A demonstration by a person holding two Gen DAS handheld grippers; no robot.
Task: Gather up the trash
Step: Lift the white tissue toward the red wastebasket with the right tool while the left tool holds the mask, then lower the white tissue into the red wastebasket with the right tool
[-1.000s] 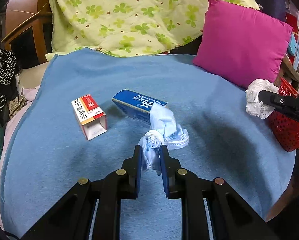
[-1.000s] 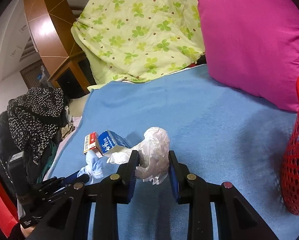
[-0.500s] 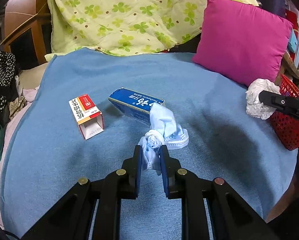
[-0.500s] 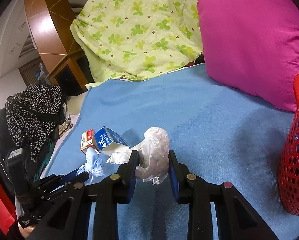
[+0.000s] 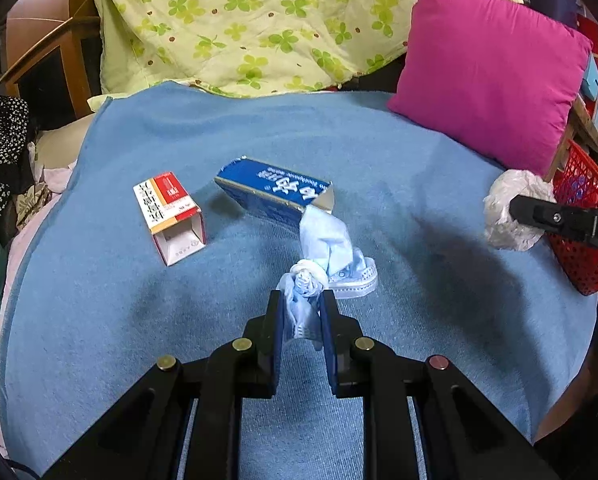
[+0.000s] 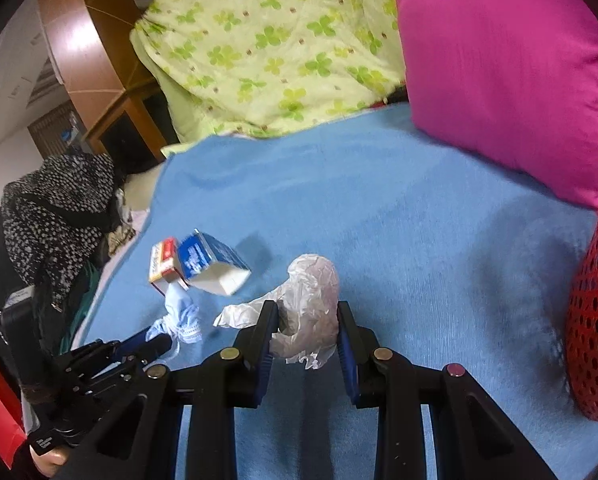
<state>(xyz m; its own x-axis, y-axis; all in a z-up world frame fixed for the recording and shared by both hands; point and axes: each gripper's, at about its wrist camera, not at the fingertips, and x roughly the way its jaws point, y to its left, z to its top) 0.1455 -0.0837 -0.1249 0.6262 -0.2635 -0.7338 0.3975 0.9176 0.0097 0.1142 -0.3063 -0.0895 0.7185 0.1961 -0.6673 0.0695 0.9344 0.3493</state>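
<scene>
My left gripper (image 5: pixel 301 307) is shut on a crumpled light-blue face mask (image 5: pixel 327 252), held just above the blue blanket (image 5: pixel 139 320). My right gripper (image 6: pixel 307 320) is shut on a crumpled white plastic wad (image 6: pixel 311 300); the wad (image 5: pixel 511 208) also shows at the right of the left wrist view, next to the red mesh basket (image 5: pixel 583 216). The basket (image 6: pixel 595 320) stands at the right edge of the right wrist view. A blue carton (image 5: pixel 273 192) and a red-and-white box (image 5: pixel 169 212) lie on the blanket beyond the mask.
A magenta pillow (image 5: pixel 491 72) leans at the back right and a green clover quilt (image 5: pixel 259 20) is heaped behind. Dark speckled clothing (image 6: pixel 55 216) hangs off the bed's left side. A wooden headboard (image 5: pixel 51 52) stands at far left.
The right gripper with the plastic wad has shifted a little further right, toward the red basket. The left gripper still holds the mask, raised slightly; the boxes have not moved.
</scene>
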